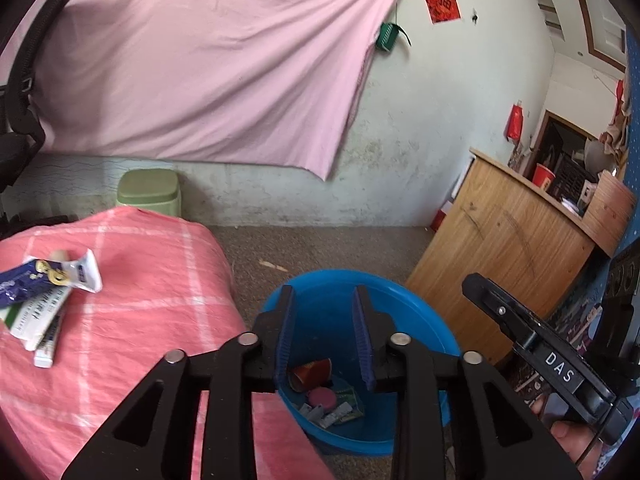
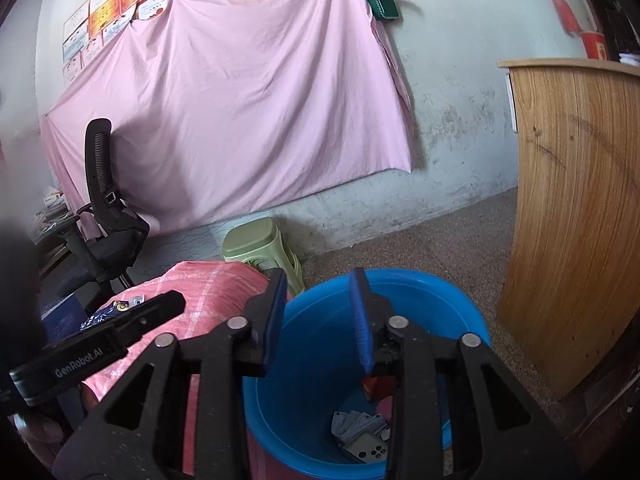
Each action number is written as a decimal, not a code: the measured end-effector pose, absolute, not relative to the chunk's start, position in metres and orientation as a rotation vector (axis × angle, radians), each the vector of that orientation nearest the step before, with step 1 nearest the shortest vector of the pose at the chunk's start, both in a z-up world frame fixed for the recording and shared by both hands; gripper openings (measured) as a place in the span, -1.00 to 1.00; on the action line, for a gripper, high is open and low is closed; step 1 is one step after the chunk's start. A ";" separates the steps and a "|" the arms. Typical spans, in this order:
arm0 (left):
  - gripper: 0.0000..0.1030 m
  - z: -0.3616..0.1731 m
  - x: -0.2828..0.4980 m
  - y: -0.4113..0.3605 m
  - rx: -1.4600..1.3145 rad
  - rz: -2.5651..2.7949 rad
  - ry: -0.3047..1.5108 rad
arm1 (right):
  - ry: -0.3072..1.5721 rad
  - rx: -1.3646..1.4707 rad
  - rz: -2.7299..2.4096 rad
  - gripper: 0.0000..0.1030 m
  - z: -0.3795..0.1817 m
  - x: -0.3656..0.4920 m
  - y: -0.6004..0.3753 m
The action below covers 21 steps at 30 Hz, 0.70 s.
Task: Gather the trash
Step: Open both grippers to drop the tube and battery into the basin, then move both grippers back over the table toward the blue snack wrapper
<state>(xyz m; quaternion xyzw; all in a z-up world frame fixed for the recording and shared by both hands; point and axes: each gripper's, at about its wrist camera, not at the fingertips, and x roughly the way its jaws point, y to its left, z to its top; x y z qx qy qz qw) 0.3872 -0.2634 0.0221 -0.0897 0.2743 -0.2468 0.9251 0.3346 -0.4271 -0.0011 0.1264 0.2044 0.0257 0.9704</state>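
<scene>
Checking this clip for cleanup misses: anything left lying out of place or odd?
Yes. A pile of squashed tubes and wrappers lies on the pink checked cloth, not in the blue bucket that holds the other trash. Both claws, left and right, are open and empty over it.

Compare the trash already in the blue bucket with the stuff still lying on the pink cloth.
The bucket trash is small: a red paper cup, a pink lid and wrappers at the bottom of the blue bucket. The tubes and packets on the pink cloth are longer, white and blue, and overlapping. Neither claw touches either.
</scene>
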 end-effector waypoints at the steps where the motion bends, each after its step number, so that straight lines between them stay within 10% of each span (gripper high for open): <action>1: -0.39 0.023 0.386 -0.260 -0.189 -0.499 0.552 | 0.404 0.248 0.052 0.21 0.001 0.334 -0.425; 13: 0.40 0.047 0.365 -0.191 -0.217 -0.334 0.404 | 0.256 0.185 0.073 0.98 0.026 0.326 -0.390; 21: 0.78 0.055 0.341 -0.135 -0.194 -0.193 0.286 | 0.150 0.146 0.131 1.00 0.039 0.323 -0.347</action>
